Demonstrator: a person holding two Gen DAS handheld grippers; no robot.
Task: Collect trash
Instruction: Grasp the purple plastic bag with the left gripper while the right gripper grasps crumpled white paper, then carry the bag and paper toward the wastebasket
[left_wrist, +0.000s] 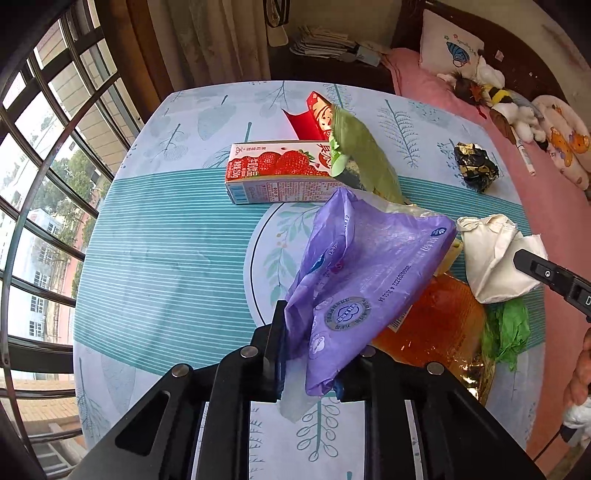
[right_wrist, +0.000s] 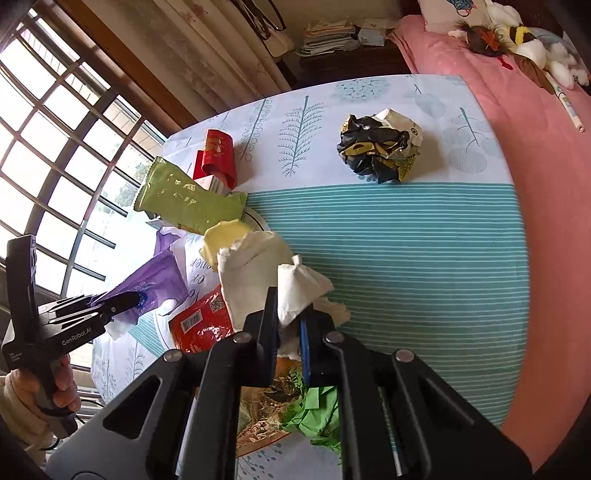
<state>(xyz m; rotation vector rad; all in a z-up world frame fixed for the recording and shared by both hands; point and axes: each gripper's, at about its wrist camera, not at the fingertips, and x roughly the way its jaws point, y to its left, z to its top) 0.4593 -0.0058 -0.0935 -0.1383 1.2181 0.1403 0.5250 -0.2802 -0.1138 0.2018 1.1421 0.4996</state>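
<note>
My left gripper is shut on a purple plastic wrapper and holds it above the table; it also shows in the right wrist view with the wrapper. My right gripper is shut on a crumpled white tissue, seen in the left wrist view too. On the table lie a strawberry milk carton, a green wrapper, a red packet, a black-and-gold crumpled wrapper, an orange-red wrapper and green crumpled paper.
The round table has a blue-and-white leaf-pattern cloth. A pink bed with stuffed toys and a marker lies to the right. A barred window is at the left. A dark stand with papers is behind the table.
</note>
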